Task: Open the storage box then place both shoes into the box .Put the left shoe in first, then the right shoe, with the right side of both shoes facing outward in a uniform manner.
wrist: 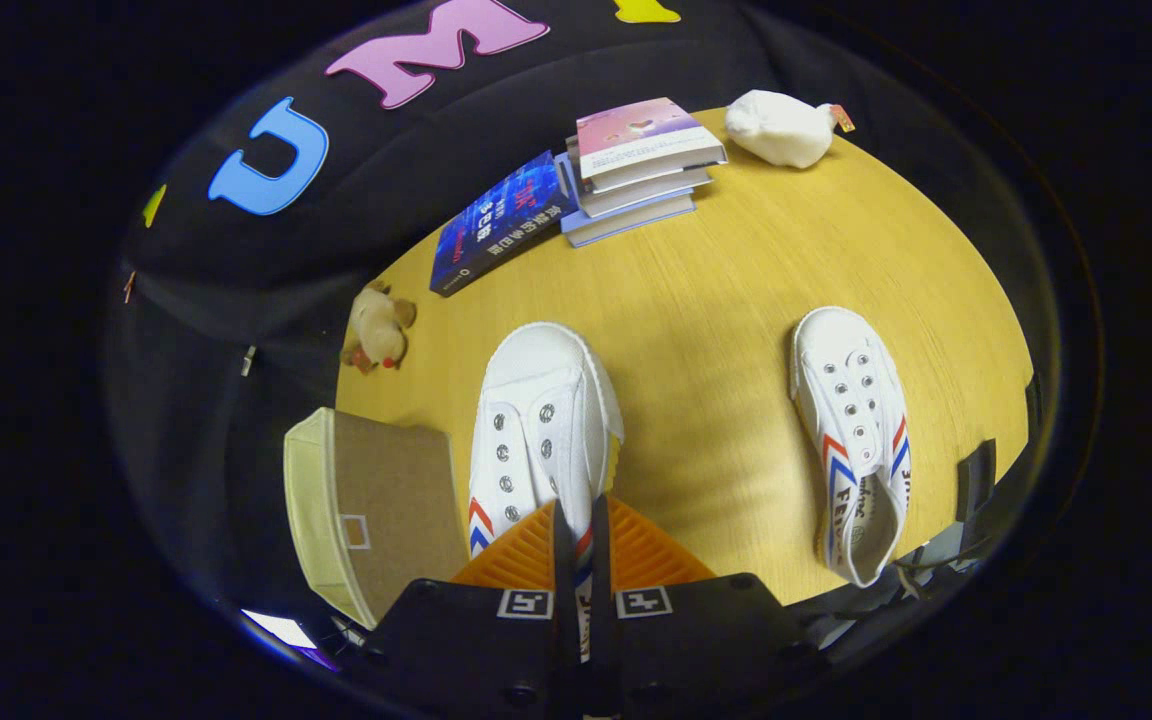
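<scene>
Gripper (579,520): fingers pinched on side wall of one white sneaker (539,420), held above wooden desk (716,300). Second white sneaker (856,430): flat, near desk's right edge. Storage box (371,510): off desk's left edge, lid closed.

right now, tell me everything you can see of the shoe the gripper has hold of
The left shoe is a white canvas sneaker with metal eyelets, no laces visible, a rounded toe cap and red and blue chevron stripes on its side. It points toe away from the gripper, whose two fingers are closed tight on the rear side wall at the collar. It sits over the wooden table, beside the storage box; whether it is lifted or resting cannot be told.
</scene>
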`<state>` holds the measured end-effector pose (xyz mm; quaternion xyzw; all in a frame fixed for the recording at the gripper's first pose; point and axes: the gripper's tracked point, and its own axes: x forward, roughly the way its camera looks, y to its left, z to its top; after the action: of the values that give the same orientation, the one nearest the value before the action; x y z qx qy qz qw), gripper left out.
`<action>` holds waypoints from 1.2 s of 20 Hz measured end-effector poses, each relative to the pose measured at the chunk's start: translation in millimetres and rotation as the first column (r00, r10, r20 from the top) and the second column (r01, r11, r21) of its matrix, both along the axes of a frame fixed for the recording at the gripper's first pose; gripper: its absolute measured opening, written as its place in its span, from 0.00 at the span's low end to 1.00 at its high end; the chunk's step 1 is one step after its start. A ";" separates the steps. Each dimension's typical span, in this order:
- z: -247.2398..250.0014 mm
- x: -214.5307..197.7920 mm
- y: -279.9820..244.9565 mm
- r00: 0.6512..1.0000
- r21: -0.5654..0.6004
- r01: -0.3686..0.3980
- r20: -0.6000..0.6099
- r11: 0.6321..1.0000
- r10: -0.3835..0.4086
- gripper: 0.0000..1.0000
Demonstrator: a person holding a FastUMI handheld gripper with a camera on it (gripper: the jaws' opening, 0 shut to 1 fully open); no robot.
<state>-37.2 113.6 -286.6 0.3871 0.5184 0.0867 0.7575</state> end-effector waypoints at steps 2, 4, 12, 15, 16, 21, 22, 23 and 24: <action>35.1 4.0 15.3 0.999 0.032 -0.026 0.035 0.999 0.025 0.08; 69.6 8.5 31.0 0.997 0.059 -0.039 0.069 0.998 0.035 0.08; 163.3 15.5 111.2 0.996 0.181 -0.075 0.056 0.981 0.065 0.08; 178.4 15.1 154.3 0.994 0.219 -0.109 0.032 0.970 0.104 0.08; 181.0 14.8 168.4 0.993 0.215 -0.121 0.030 0.969 0.117 0.08; 178.9 13.3 234.7 0.986 0.212 -0.159 -0.019 0.964 0.167 0.08; 175.6 14.6 244.1 0.984 0.208 -0.162 -0.032 0.965 0.172 0.08; 171.0 14.7 252.7 0.982 0.196 -0.170 -0.047 0.966 0.182 0.08; 167.6 14.0 260.2 0.980 0.176 -0.176 -0.062 0.969 0.189 0.08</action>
<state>-23.2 373.7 -118.9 0.4039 0.5716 0.1846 0.6900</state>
